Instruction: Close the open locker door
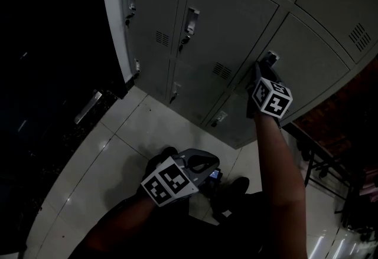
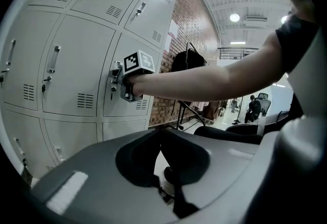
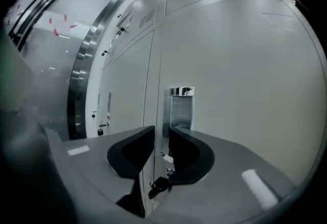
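The grey locker door (image 1: 313,54) (image 3: 245,80) is in the lower row at the right and looks almost flush with its neighbours. My right gripper (image 1: 266,70) (image 3: 161,135) is at its chrome recessed handle (image 3: 182,108). Its jaws stand narrow, pinching the door's edge strip beside that handle. A small lock with a key (image 3: 160,185) hangs just below the jaws. The left gripper view shows that right gripper (image 2: 120,84) against the door. My left gripper (image 1: 204,164) (image 2: 159,131) hangs low by the person's body, away from the lockers, shut with nothing in it.
More grey lockers (image 1: 224,22) fill the wall in rows. A steel-framed dark glass wall (image 1: 53,75) stands at the left. The floor (image 1: 118,151) is of pale tiles, and a black metal rack (image 1: 319,157) stands at the right. A person (image 2: 252,108) sits far off.
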`<state>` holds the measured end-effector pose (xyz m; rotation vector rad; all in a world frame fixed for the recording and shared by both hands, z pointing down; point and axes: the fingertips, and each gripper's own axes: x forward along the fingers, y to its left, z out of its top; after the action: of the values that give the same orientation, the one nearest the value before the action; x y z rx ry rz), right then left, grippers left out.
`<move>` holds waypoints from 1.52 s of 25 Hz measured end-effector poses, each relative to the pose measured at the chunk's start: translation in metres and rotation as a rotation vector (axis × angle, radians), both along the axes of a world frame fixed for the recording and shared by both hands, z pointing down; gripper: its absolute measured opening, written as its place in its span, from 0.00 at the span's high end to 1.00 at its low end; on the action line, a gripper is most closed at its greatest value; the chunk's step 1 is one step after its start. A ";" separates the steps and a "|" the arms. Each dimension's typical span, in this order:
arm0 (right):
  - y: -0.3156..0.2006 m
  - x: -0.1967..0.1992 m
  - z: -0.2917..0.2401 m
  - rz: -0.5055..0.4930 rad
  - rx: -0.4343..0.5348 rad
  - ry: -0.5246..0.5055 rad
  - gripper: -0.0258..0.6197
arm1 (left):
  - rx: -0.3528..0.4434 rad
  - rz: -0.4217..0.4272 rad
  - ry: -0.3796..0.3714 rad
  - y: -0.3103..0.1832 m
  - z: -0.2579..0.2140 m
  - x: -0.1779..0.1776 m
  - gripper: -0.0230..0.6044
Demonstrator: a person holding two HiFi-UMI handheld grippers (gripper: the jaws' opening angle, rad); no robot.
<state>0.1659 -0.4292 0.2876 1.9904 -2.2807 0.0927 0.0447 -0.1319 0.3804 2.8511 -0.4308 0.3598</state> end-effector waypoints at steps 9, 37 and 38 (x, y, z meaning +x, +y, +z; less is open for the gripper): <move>0.016 0.003 0.005 0.003 0.016 -0.028 0.85 | 0.004 0.003 0.016 -0.001 -0.001 -0.003 0.94; 0.348 0.049 0.061 -0.265 -0.065 -0.012 0.96 | 0.037 0.047 -0.044 0.008 0.006 0.001 0.94; 0.349 0.047 0.063 -0.276 -0.066 -0.011 0.96 | 0.039 0.048 -0.046 0.008 0.006 0.002 0.94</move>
<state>0.2131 -0.0798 0.3504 1.6299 -2.4973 0.1516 0.0466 -0.1236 0.3862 2.9001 -0.3823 0.4310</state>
